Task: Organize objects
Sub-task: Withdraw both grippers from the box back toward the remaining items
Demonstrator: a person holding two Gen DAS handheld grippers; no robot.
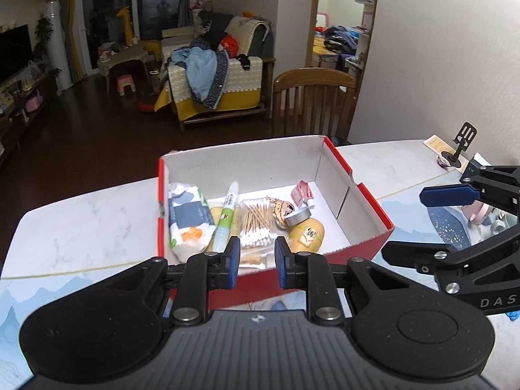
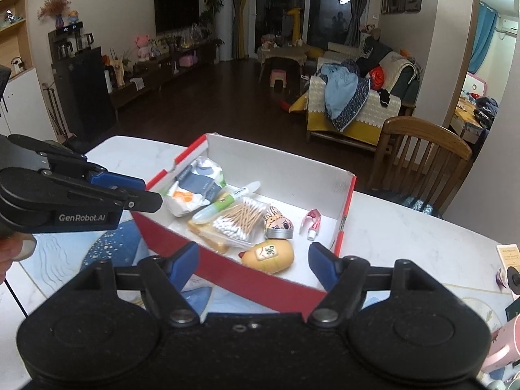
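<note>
The left gripper [image 1: 253, 261] hangs nearest, pads pressed nearly together on nothing. The right gripper [image 2: 254, 265] stands spread and empty. Just beyond, the red box [image 1: 367, 248] on the marble table [image 1: 84, 214] holds cotton swabs [image 1: 255, 224], tissue pack [image 1: 188, 224] and tube [image 1: 304, 195].

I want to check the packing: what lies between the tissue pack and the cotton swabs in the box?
A white-and-green glue pen lies between the tissue pack and the cotton swabs; both wrist views show it.
</note>
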